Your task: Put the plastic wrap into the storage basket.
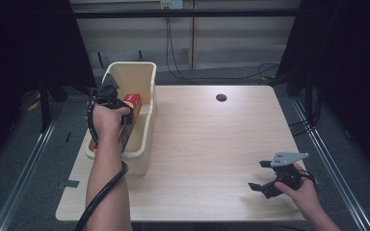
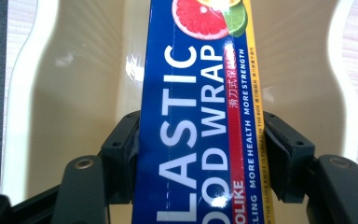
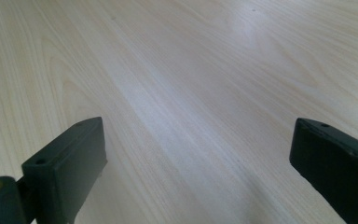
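Plastic-wrap box point(image 2: 200, 116), blue with white lettering and a grapefruit picture, lies inside the cream bin point(image 1: 144, 77) at the table's nine o'clock edge. In the left gripper view the left gripper point(image 2: 200, 154) has a jaw on each long side of the box, the pads against its sides; whether they press hard I cannot tell. In the high view the left hand point(image 1: 107, 118) is over the bin. The right gripper point(image 1: 262, 175) rests at about four o'clock on the wooden table point(image 1: 212, 144), jaws spread wide, nothing between them, well apart from the bin.
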